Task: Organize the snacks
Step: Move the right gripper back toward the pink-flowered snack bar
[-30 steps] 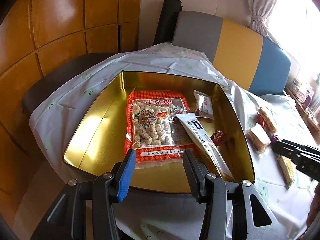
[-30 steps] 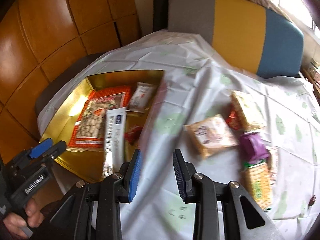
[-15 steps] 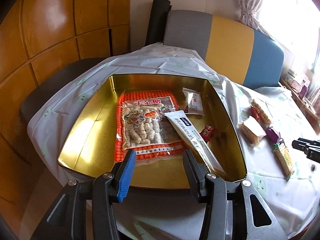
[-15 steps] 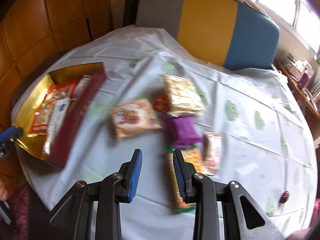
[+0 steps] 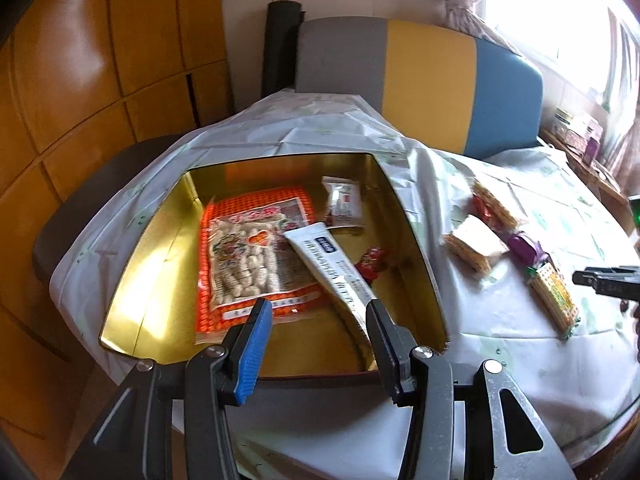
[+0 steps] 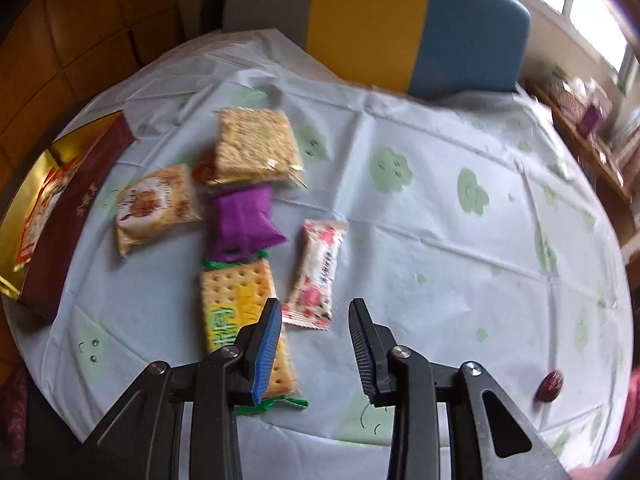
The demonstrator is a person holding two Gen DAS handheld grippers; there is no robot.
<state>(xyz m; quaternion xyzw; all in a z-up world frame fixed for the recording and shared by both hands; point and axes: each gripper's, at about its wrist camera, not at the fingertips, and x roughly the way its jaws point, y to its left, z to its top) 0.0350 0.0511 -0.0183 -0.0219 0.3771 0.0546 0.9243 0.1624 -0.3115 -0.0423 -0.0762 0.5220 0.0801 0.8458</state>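
A gold tin box [image 5: 160, 248] sits at the table's left edge and holds an orange snack bag [image 5: 248, 252], a white long packet [image 5: 332, 264], a small white sachet [image 5: 344, 204] and a red candy [image 5: 372, 260]. My left gripper [image 5: 316, 312] is open and empty above the tin's near edge. My right gripper [image 6: 314, 316] is open and empty, just above a pink flowered bar [image 6: 318, 272]. Beside it lie a green cracker pack [image 6: 240, 312], a purple pouch [image 6: 244, 220], a round-cake pack [image 6: 154, 204] and a square cracker pack [image 6: 256, 144].
The tin's dark red side [image 6: 68, 216] shows in the right wrist view. A small dark red candy [image 6: 552, 386] lies near the table's right edge. A grey, yellow and blue chair back [image 5: 420, 76] stands behind the table. Wooden panels [image 5: 80, 80] are at the left.
My right gripper swung right from the tin's edge to over the loose snacks, and now hovers over the pink bar. My left gripper drew back slightly from the tin.
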